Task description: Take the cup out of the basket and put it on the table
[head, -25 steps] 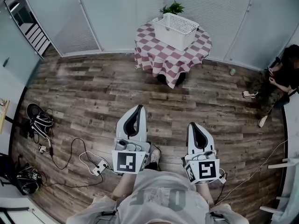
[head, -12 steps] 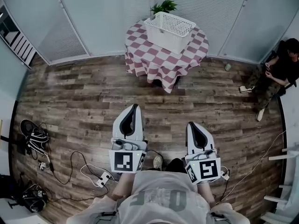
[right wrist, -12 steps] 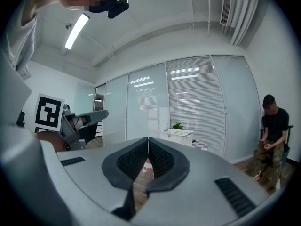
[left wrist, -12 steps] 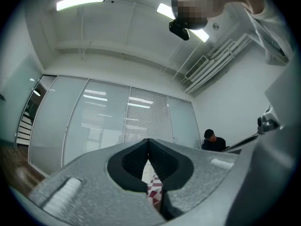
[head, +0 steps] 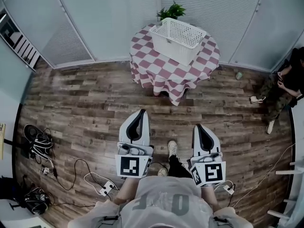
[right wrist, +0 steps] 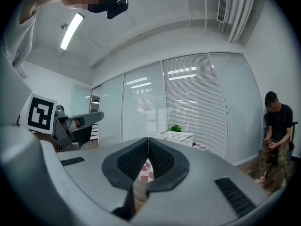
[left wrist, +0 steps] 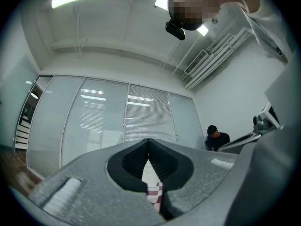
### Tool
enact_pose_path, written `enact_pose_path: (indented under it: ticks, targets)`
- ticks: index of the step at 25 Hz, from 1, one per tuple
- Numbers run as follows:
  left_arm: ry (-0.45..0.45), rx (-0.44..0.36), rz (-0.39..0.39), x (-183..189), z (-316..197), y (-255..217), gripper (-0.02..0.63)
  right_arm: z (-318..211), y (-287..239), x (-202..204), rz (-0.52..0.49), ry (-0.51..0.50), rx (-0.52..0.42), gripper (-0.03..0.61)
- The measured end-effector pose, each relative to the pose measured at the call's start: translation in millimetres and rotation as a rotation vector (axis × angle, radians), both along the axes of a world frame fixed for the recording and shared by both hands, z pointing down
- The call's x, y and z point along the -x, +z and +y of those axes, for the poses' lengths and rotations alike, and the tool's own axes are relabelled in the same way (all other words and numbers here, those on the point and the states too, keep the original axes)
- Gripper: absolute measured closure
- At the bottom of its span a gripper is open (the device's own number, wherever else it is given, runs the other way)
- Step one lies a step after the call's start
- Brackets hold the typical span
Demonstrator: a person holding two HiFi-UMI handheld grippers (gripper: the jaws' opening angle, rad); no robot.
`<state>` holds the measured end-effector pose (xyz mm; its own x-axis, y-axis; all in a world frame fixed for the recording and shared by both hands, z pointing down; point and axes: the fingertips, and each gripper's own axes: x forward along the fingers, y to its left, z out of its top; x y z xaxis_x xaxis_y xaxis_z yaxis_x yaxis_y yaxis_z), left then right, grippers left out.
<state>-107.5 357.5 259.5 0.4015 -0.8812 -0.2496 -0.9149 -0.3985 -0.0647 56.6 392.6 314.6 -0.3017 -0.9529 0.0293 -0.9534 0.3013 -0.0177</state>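
Evidently nothing is done yet: the left gripper (head: 138, 119) and right gripper (head: 200, 132) are clenched and empty, well apart from the basket (head: 173, 49) on the table (head: 156, 69); the cup is unseen, presumably hidden inside.

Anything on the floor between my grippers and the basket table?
Nothing visible: only wood floor lies between the left gripper, the right gripper and the round table bearing the basket. The cup itself cannot be seen from here.

You face a white, perforated plastic basket (head: 178, 38) on a checked cloth tablecloth (head: 159, 70) above a matt wood-plank floor (head: 85, 103). Your right gripper (right wrist: 148, 140) has a matt grey plastic shell and ribbed black pads (right wrist: 133, 159).
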Motion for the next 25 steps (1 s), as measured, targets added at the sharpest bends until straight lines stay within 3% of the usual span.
enact_pose_path:
  ticks: [6,16,25]
  targets:
    - [-0.023,0.024,-0.033,-21.4,-67.2,-5.7,0.609,-68.7,-14.9,-23.4,-0.028,-0.012,-0.035,0.569]
    - [0.011,-0.011,-0.038,-76.0,-162.6,-15.2,0.609,-161.9,-11.8,-63.4,-0.015,-0.050,-0.014,0.569]
    - [-0.022,-0.003,-0.036,-90.6,-205.6,-6.3,0.609,-212.1,-4.8,-83.0,-0.017,-0.070,-0.028,0.569]
